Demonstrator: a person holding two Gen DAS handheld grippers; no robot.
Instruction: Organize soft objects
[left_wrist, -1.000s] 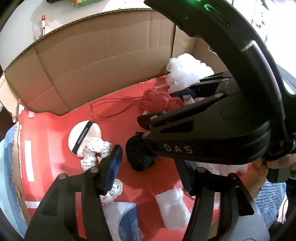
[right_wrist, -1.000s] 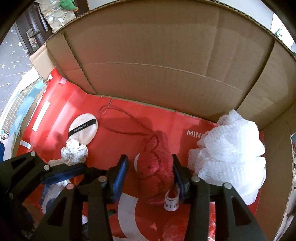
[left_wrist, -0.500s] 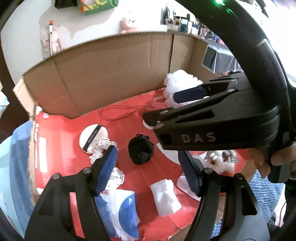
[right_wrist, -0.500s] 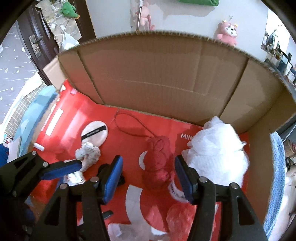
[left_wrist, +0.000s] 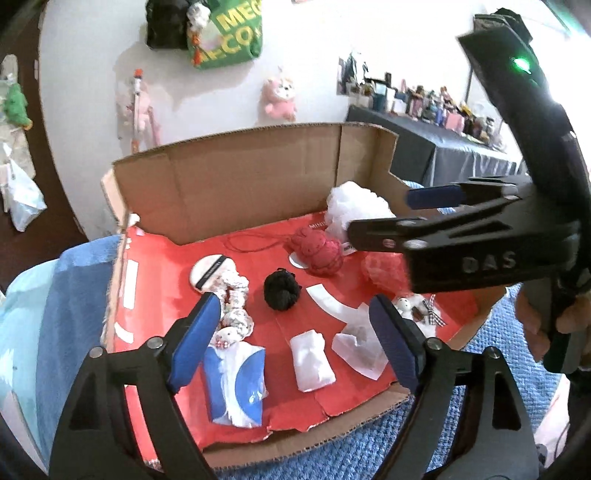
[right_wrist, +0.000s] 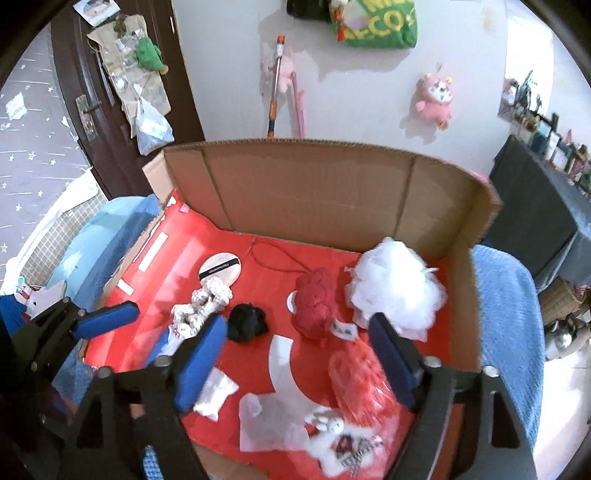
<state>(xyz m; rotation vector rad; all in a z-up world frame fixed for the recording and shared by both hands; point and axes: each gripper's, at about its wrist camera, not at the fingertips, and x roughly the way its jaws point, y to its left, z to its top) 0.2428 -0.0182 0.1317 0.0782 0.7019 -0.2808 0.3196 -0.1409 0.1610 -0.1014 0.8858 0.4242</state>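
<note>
Left wrist view: left tool (left_wrist: 291, 339) and right tool (right_wrist: 295, 354) jaws widening, holding and touching nothing.

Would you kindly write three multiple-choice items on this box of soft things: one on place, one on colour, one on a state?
1. The white mesh puff lies:
A. in the box's far right corner
B. by the near edge
C. outside the box

2. The knitted ball between the red knitted toy and the white scrunchie is:
A. blue
B. black
C. yellow

3. The right gripper is:
A. shut on the toy
B. shut on the puff
C. holding nothing

A: it touches the far cardboard walls. B: plainly black yarn. C: its opening jaws are empty.
</note>
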